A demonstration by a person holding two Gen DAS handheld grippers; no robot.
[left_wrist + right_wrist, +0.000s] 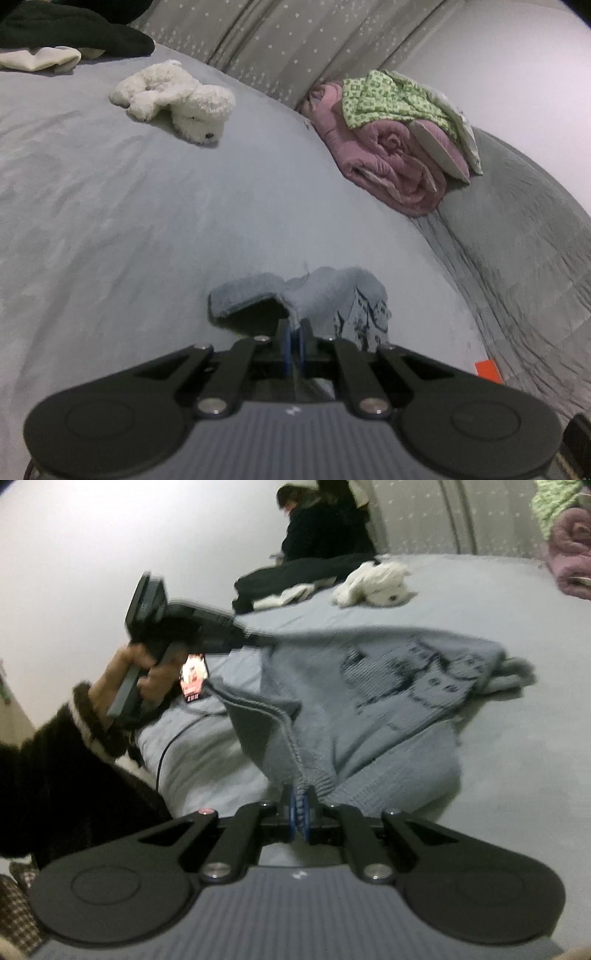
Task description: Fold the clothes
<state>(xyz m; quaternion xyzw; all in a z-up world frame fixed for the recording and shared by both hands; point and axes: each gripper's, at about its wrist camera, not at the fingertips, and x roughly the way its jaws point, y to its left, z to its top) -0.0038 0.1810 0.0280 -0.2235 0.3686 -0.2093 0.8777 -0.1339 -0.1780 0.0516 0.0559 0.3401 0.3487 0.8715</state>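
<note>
The left gripper (294, 334) angles downward over the bed (129, 221), its blue-padded fingers (287, 341) pressed narrow on an edge of the grey-blue sweater (314, 295), whose fuzzy knit bunches up just past the tips. Seen from the right wrist, a hand (136, 675) in a dark furry sleeve (74, 760) grips this tool by its handle out to the left, the whole unit blurred.

The right gripper (301, 810) also tilts down, fingers (295, 812) closed tight on the sweater's ribbed hem. The garment (369, 701) spreads across the bed between the two tools, partly raised at both pinched edges; it is a ribbed knit with a dark pattern woven into the front, one part trailing off to the right.

The bed carries a smooth pale grey sheet with soft creases. Farther back lies a white plush toy (177, 99), shaggy and limp. A rolled pink quilt (391, 155) sits against the star-printed grey headboard (288, 40), with a crumpled green-and-white patterned cloth (388, 96) on top. A person in dark clothing (321, 535) sits at the far corner of the bed.
</note>
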